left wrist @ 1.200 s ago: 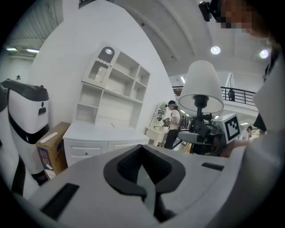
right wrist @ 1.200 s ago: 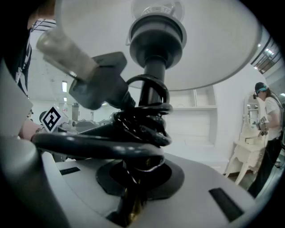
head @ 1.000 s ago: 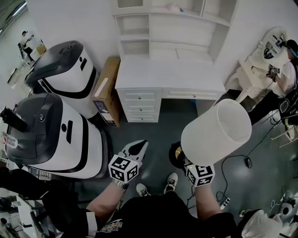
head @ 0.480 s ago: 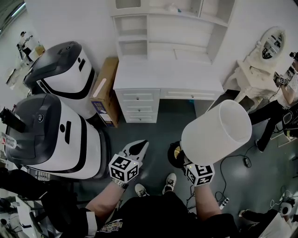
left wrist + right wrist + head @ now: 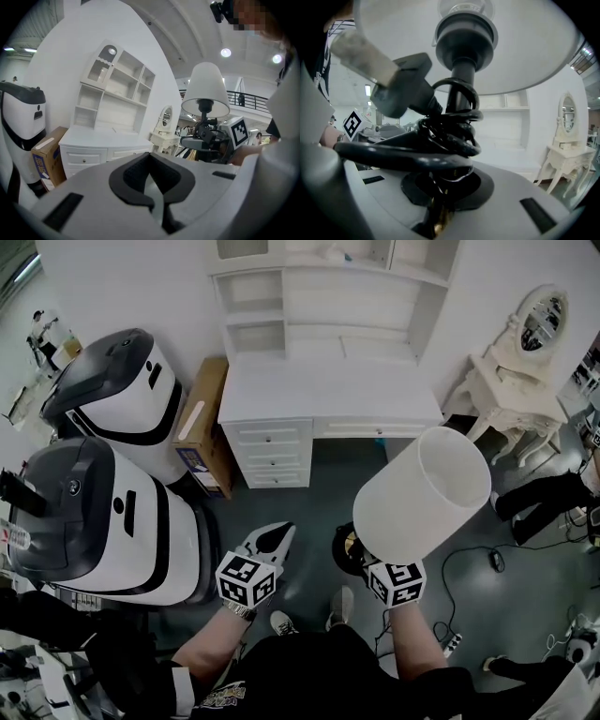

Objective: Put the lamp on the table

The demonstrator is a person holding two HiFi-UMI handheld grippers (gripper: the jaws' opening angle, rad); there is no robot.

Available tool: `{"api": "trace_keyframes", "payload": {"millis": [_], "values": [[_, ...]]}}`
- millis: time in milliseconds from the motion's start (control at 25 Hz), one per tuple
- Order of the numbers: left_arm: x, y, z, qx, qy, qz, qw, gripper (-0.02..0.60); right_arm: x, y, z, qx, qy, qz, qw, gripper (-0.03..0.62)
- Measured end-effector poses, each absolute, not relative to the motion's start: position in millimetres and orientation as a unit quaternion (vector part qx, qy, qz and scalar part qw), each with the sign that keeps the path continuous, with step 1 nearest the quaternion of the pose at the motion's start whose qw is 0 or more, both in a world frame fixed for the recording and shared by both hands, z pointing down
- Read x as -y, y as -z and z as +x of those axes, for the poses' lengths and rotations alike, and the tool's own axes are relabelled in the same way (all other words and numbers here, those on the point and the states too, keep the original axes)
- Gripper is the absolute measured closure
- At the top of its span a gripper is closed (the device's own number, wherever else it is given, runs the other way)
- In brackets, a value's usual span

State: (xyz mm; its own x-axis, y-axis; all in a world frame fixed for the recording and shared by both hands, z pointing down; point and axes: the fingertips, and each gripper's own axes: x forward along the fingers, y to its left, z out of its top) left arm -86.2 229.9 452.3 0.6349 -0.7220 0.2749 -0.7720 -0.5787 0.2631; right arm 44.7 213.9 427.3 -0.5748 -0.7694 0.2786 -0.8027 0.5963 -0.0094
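Grey floor [image 5: 309,493] fills the head view, w/ a white desk [image 5: 328,395] against the far wall and a shelf unit [image 5: 328,296] on top of it. A cardboard box [image 5: 202,423] leans at the desk's left side. Two big white-and-grey machines [image 5: 103,512] stand further left, and a white vanity [image 5: 520,381] w/ oval mirror is at right. The lamp [image 5: 422,495] is not on the desk: it's held over the floor, w/ its dark round base [image 5: 349,547] below the shade. The right gripper [image 5: 394,583] sits under the shade. The left gripper [image 5: 272,540] is beside it, apart from the lamp.

Left gripper view: jaws closed together, nothing btwn them. The lamp is upright at right, the desk ahead-left.

Right gripper view: jaws narrow, clamped on the lamp's brass stem [image 5: 438,220]. A black cord [image 5: 450,136] is coiled above them, its plug [image 5: 401,86] sticking out left.
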Motion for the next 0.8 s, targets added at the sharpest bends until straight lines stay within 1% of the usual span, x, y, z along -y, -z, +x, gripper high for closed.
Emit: {"api": "trace_keyframes", "payload": {"millis": [800], "values": [[-159, -449, -9, 0.391, -0.078, 0.899, 0.180, 0.581, -150, -430, 111, 0.876, -0.088, 0.456, 0.126, 0.530]]}}
